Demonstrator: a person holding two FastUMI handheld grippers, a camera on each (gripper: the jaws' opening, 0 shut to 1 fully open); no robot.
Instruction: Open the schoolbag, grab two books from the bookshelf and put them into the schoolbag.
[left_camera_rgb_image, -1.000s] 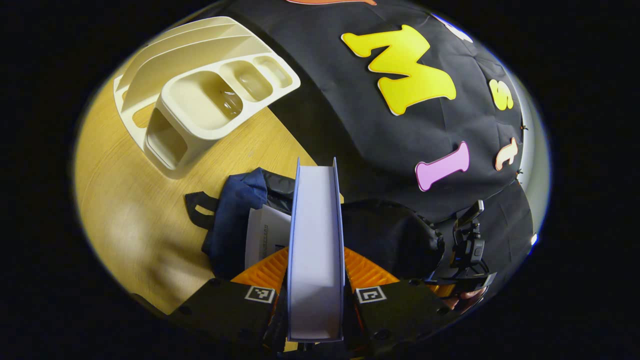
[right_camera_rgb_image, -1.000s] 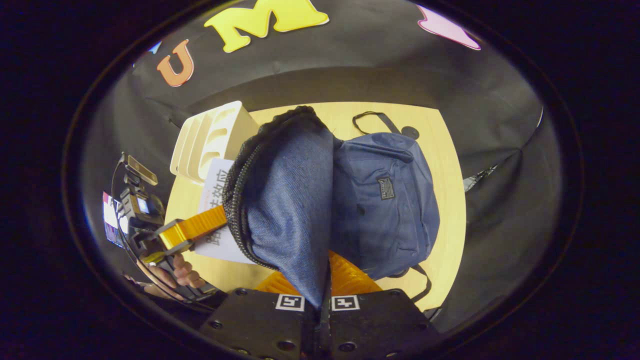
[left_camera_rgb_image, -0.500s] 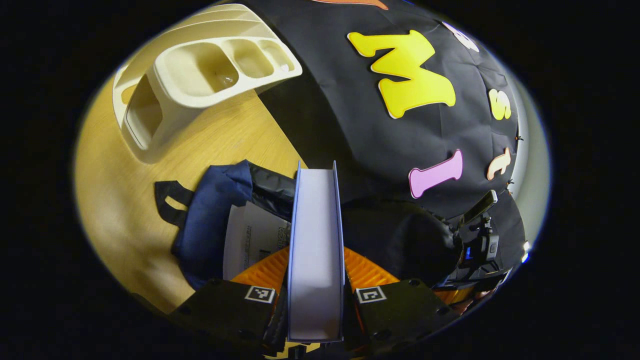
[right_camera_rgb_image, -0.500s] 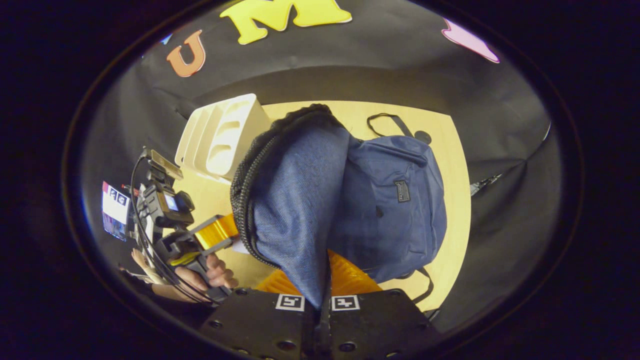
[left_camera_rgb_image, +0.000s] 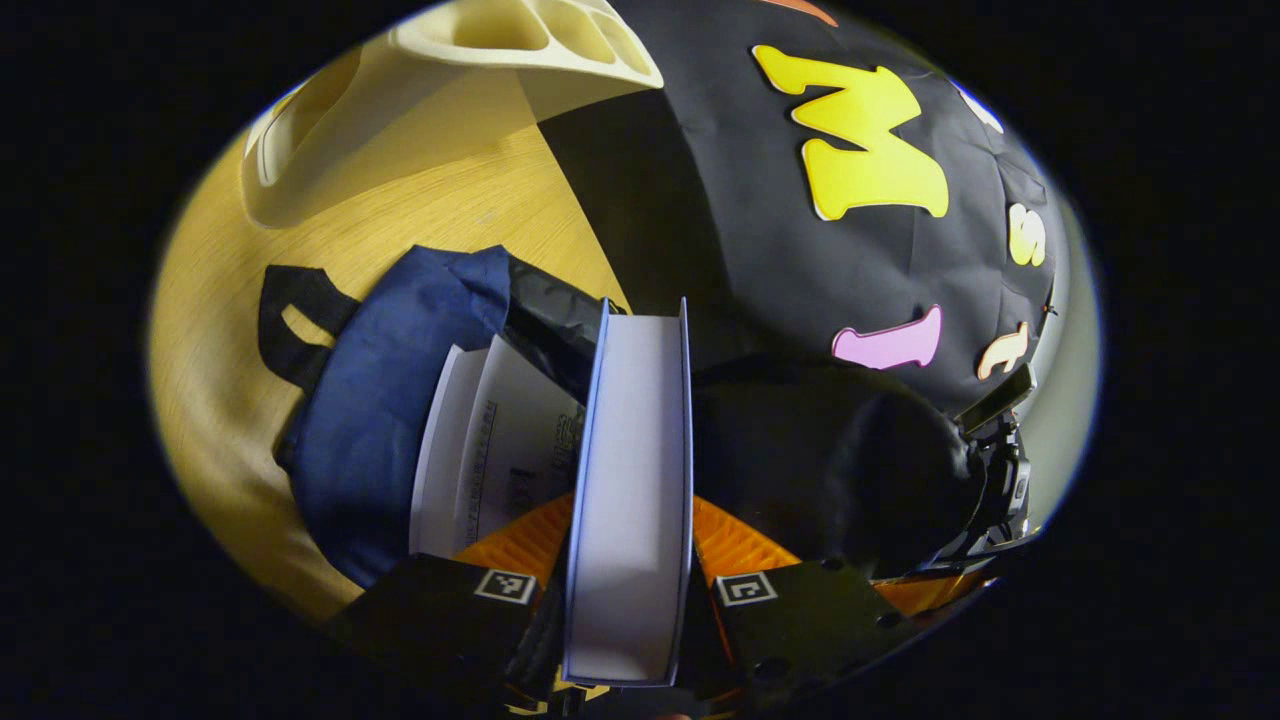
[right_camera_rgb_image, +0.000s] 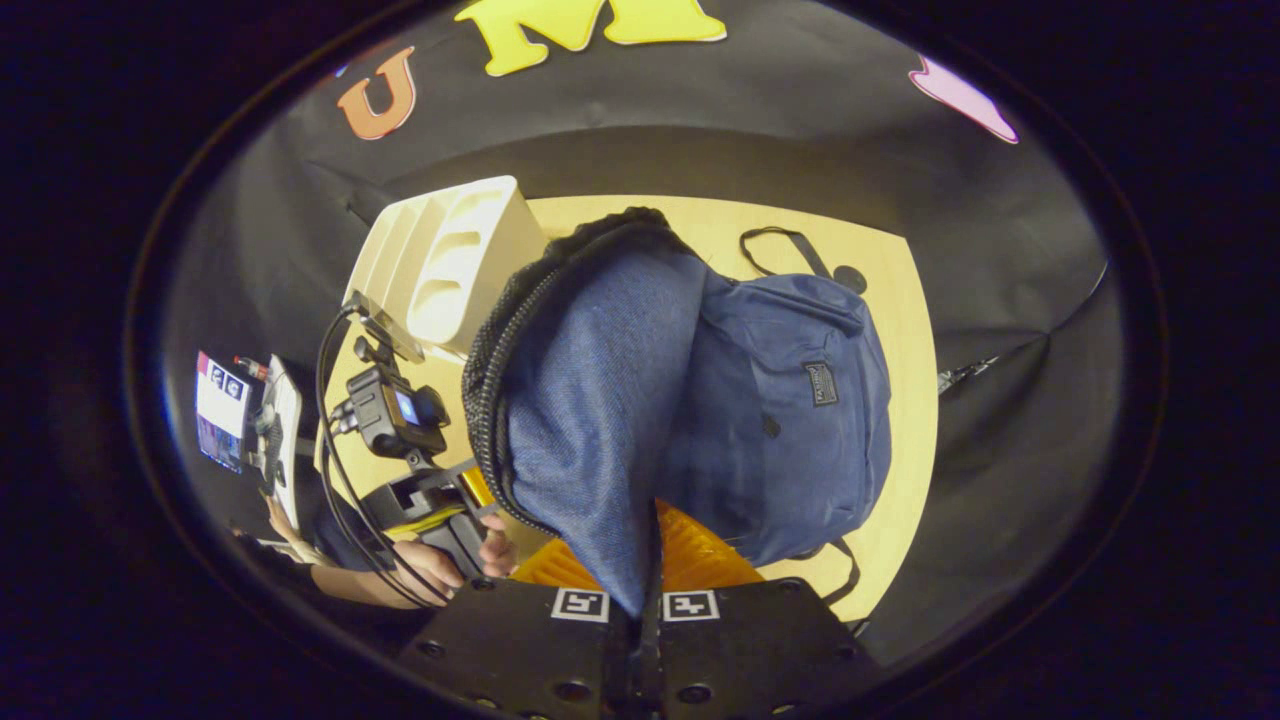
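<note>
Clamped edge-on in the left gripper (left_camera_rgb_image: 628, 560), the second book (left_camera_rgb_image: 630, 480) has its long axis aimed straight ahead at the schoolbag (left_camera_rgb_image: 400, 400) mouth, just beyond its far end. A first book (left_camera_rgb_image: 490, 450) already lies inside, to the left. The flap (right_camera_rgb_image: 590, 440) is pinched up by the right gripper (right_camera_rgb_image: 640, 600).

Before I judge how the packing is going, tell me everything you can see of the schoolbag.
The schoolbag is dark blue woven fabric with a small sewn patch, a front pocket and black straps, lying on the wooden table beside the cream bookshelf. Its zipped flap is pinched up by the right gripper. One pale book lies in the mouth; the left gripper holds another book there.
</note>
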